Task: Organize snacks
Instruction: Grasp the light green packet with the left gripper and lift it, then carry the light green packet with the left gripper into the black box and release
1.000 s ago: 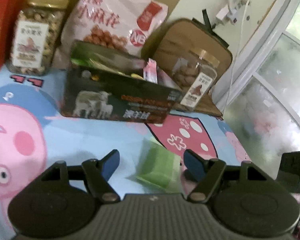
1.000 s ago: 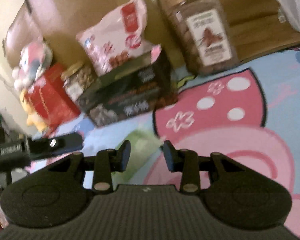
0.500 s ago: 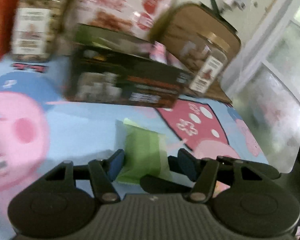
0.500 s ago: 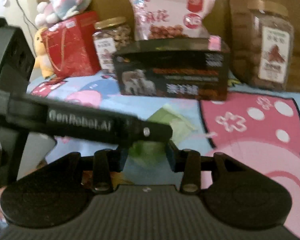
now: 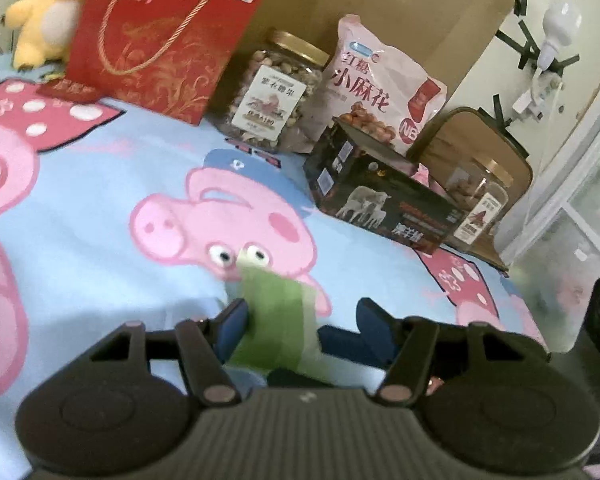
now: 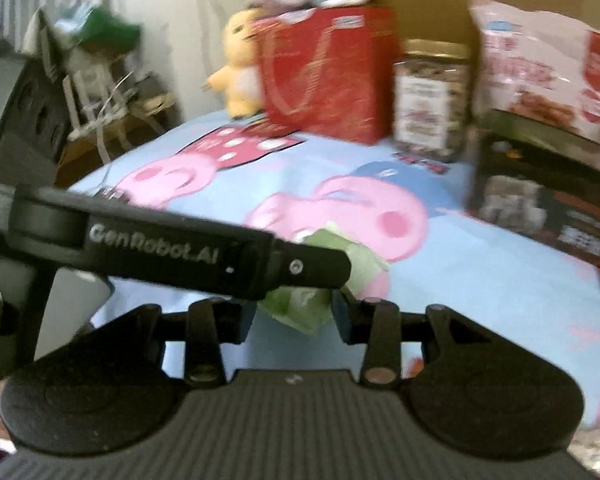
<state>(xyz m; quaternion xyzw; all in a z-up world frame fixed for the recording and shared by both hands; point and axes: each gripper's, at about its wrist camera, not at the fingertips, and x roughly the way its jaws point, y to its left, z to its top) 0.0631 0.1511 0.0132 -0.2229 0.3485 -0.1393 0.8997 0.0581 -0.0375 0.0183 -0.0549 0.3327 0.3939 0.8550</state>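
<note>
Pinching the green packet (image 5: 278, 320) together, both grippers' jaws are sharing it above the cartoon sheet (image 5: 100, 208). Moving them in step is probably keeping it from tearing.

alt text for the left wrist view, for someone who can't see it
A green snack packet sits between the left gripper's blue pads, touching the left one, above a blue cartoon-pig sheet. Behind stand a red gift bag, a nut jar, a pink snack bag, a dark box and a second jar.
</note>
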